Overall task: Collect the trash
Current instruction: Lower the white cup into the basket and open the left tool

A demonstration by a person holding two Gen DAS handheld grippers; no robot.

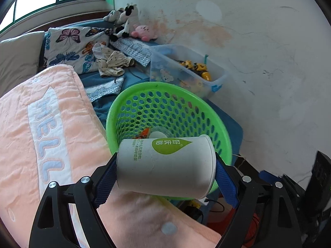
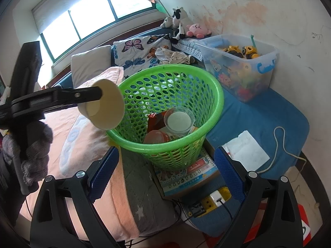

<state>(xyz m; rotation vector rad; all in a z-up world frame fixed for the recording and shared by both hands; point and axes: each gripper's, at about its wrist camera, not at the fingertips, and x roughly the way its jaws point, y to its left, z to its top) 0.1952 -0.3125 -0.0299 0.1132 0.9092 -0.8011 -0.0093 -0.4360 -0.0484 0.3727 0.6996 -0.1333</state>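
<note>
Bedroom corner, blue-covered bed against a stained white wall: green perforated plastic basket (image 2: 171, 111), already holding wrappers and a clear lid. Left gripper (image 1: 165, 163), jaws wide, clamps a white paper cup with green leaf logo (image 1: 165, 165) sideways, at the basket's near rim. Right gripper (image 2: 165, 173) gapes, holding nothing. Risk: release short of the rim, cup landing on the pink quilted blanket (image 1: 51, 124).

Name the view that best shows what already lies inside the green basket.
The right wrist view: it looks down into the green basket at its contents. In the left wrist view the paper cup hides most of them.
</note>
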